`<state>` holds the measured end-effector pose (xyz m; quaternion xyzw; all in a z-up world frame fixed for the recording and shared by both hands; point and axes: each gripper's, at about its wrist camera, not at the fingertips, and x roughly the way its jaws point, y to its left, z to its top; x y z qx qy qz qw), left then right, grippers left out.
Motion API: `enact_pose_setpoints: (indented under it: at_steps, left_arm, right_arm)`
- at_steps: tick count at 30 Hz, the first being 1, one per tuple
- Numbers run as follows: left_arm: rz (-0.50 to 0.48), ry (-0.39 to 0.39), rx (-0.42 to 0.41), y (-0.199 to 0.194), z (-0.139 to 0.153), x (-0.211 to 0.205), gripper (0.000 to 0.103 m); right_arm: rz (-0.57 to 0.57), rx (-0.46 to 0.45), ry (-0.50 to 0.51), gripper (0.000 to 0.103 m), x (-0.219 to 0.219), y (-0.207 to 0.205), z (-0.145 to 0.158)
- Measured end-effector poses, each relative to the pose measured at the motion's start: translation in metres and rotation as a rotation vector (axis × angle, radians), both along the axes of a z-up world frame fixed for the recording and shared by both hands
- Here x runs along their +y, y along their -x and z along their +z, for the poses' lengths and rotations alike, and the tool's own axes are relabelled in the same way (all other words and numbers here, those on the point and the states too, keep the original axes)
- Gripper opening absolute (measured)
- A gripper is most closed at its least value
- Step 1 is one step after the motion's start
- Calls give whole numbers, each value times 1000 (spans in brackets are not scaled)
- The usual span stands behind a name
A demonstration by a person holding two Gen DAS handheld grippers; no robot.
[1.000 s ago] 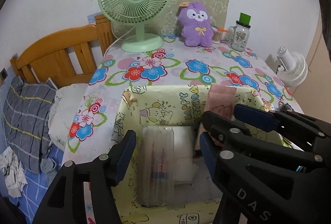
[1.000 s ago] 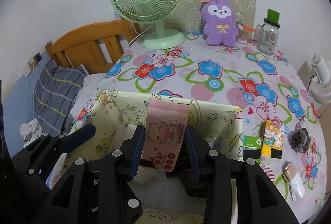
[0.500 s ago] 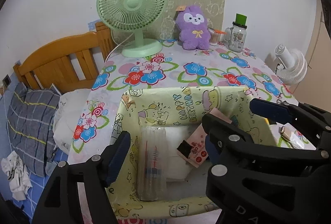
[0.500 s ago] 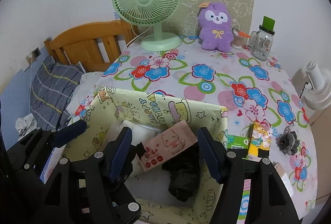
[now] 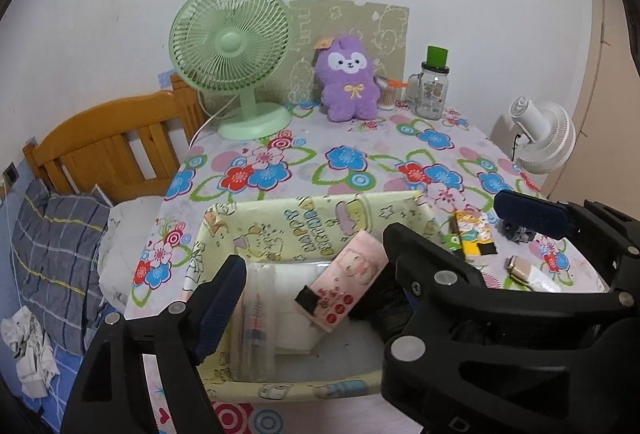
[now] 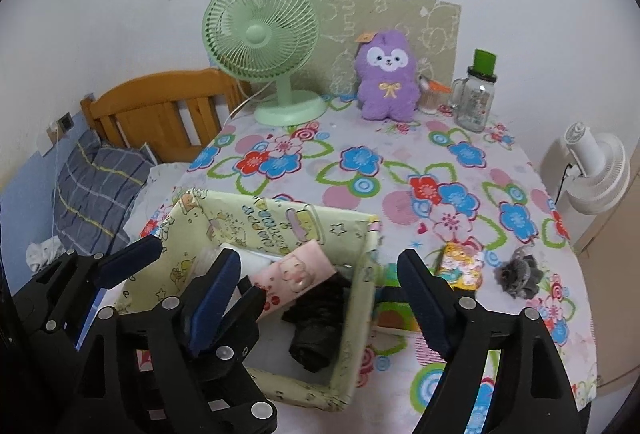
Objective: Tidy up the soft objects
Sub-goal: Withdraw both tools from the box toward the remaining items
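A pale yellow cartoon-print box (image 5: 304, 222) (image 6: 280, 222) stands at the table's near edge. A pink tissue pack (image 5: 348, 282) (image 6: 296, 274) lies tilted inside it, beside a clear plastic pack (image 5: 256, 318) and a black soft bundle (image 6: 316, 322). My left gripper (image 5: 312, 294) is open above the box. My right gripper (image 6: 320, 298) is open and empty above the box's right wall. A purple plush (image 5: 350, 83) (image 6: 386, 75) sits at the table's far side. A grey scrunchie (image 6: 518, 276) lies right of the box.
A green fan (image 5: 236, 53) and a glass jar (image 6: 476, 101) stand at the back. Small colourful packs (image 6: 460, 266) and a small packet (image 5: 520, 268) lie right of the box. A white fan (image 6: 596, 169) stands beyond the table's right edge, a wooden bed (image 5: 108, 149) to the left.
The right gripper opened and let go of the pink tissue pack, which dropped into the box. Both grippers pulled back and up from the box.
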<state>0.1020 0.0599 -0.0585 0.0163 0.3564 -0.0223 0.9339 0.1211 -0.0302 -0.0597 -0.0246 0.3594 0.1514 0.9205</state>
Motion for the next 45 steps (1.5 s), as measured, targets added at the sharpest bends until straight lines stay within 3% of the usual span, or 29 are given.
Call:
enact_pose_setpoints:
  at_steps: [28, 45]
  left_arm:
    - [-74, -25, -99, 26, 30, -74, 97]
    - [-134, -25, -98, 28, 31, -123, 98]
  right_arm:
    - [-114, -136, -2, 100, -82, 35, 34]
    - [-166, -151, 7, 101, -131, 42, 34]
